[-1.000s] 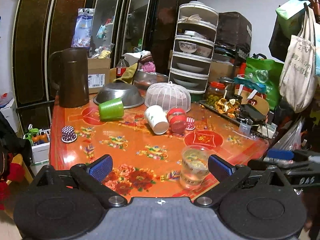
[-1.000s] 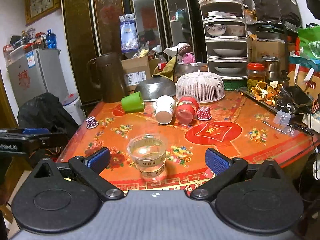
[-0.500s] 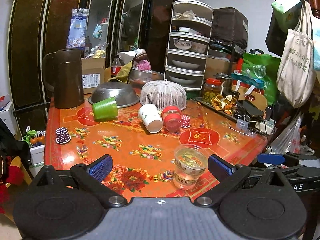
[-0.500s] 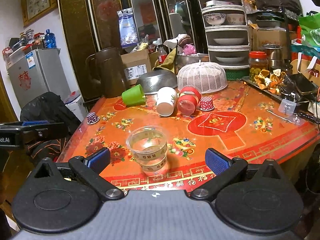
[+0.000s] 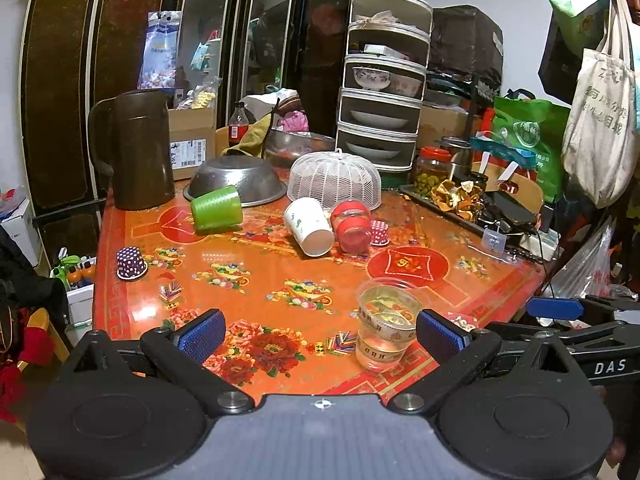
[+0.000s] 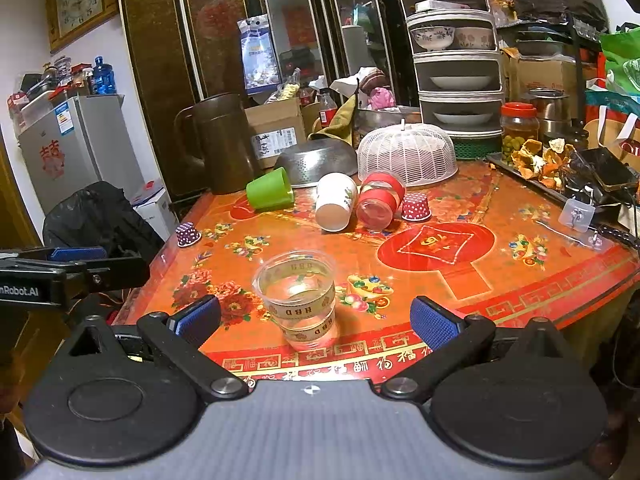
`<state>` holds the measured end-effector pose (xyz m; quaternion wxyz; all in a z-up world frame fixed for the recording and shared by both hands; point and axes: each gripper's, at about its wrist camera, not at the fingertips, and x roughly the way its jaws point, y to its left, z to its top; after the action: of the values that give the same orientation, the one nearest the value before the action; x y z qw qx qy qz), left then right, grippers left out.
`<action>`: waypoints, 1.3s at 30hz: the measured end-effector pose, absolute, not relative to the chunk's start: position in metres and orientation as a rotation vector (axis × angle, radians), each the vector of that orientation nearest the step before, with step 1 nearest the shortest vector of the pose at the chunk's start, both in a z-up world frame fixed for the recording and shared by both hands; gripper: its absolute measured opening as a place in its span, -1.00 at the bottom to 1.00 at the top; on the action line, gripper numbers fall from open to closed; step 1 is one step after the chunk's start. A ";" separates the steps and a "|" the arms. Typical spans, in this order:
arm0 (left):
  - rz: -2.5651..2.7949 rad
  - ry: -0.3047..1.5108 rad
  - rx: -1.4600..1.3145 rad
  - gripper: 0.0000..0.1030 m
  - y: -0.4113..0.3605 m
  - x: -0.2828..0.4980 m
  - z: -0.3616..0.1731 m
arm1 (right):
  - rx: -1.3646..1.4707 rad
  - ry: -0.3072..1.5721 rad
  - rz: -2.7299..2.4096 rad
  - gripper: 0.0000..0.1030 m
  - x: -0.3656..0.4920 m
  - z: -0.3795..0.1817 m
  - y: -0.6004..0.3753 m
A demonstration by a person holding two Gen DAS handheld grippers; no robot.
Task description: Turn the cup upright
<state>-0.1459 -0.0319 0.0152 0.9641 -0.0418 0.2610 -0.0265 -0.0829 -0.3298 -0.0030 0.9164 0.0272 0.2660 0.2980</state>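
A clear plastic cup (image 5: 386,322) with a printed band stands upright near the table's front edge; it also shows in the right wrist view (image 6: 298,298). Three cups lie on their sides farther back: a green one (image 5: 216,208) (image 6: 270,190), a white one (image 5: 310,226) (image 6: 335,201), and a red-banded one (image 5: 353,226) (image 6: 378,200). My left gripper (image 5: 320,330) is open and empty, with the clear cup just inside its right finger. My right gripper (image 6: 316,320) is open and empty, with the clear cup between its fingers, apart from both.
The orange patterned table (image 5: 260,264) also holds a brown jug (image 5: 138,148), a steel colander (image 5: 236,180), a white mesh food cover (image 5: 334,178), and small dotted cups (image 5: 130,264) (image 6: 416,207). A cluttered tray (image 6: 560,164) lines the right edge. A fridge (image 6: 68,148) stands left.
Both grippers have drawn back slightly from the table, so the clear cup sits a little farther away in both views. Both stay open. No cup has moved.
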 end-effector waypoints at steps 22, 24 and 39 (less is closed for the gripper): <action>-0.049 0.543 -0.085 0.98 -0.030 -0.144 0.013 | 0.048 0.547 0.623 0.98 -0.083 -0.003 -0.329; -0.055 0.547 -0.086 0.98 -0.030 -0.143 0.012 | 0.050 0.548 0.628 0.98 -0.083 -0.003 -0.329; -0.081 0.559 -0.092 0.98 -0.034 -0.142 0.008 | 0.058 0.553 0.609 0.98 -0.081 -0.005 -0.338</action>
<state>-0.1422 -0.0335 0.0085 0.9593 -0.0455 0.2757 -0.0402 -0.0812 -0.3385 -0.0054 0.9163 0.0281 0.2687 0.2958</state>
